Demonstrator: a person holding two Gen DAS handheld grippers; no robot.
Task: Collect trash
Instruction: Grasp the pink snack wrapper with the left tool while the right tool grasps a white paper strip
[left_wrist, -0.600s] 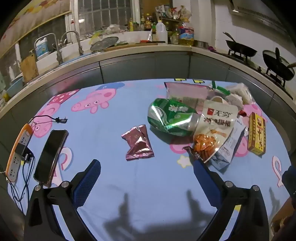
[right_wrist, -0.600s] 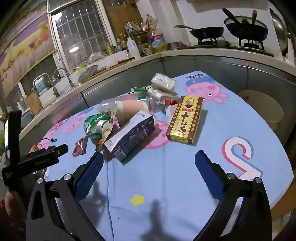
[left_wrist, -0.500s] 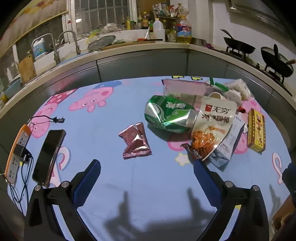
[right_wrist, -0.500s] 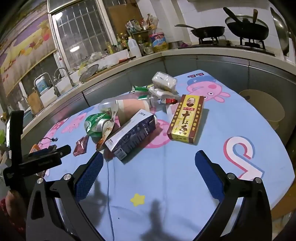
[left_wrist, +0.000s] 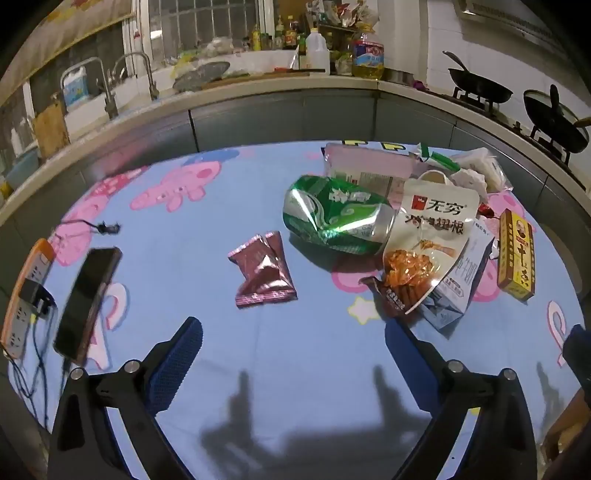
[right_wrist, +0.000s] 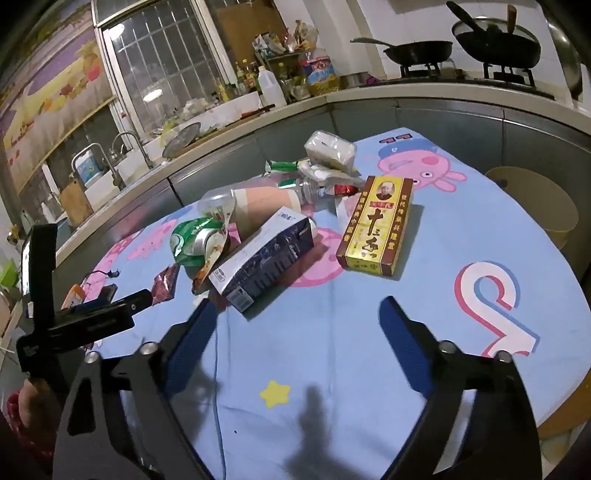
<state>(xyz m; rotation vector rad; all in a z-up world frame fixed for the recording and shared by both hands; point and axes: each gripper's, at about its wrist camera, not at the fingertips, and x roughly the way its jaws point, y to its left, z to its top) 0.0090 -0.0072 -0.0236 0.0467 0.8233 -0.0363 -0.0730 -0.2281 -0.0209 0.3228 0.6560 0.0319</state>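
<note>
Blue cartoon-print cloth over the surface (left_wrist: 207, 229), litter heaped toward the far right. Left tongs (left_wrist: 293, 354) spread wide, empty, hovering above the near edge. Right tongs (right_wrist: 295, 328) likewise spread apart, gripping nothing, above bare cloth near the litter.

Maroon foil wrapper (left_wrist: 264, 269) lying alone, just beyond the left tongs, apart from the heap. Crushed green can (left_wrist: 332, 218) right of that wrapper, touching a white snack pouch (left_wrist: 430, 236) that overlaps a blue-and-white carton (left_wrist: 458, 284). Yellow box (left_wrist: 515, 254) flat at the far right of the heap, close beside the carton. Pink packet (left_wrist: 365, 166) and crumpled white wrappers (left_wrist: 476, 170) farther back.

From the right wrist: carton (right_wrist: 266, 258) nearest, just beyond the left blue pad; yellow box (right_wrist: 376, 227) to its right; clear plastic bottle (right_wrist: 258, 201) on its side behind both.

Black phone (left_wrist: 86, 299) and orange power strip (left_wrist: 22, 295) at the near left edge.
</note>
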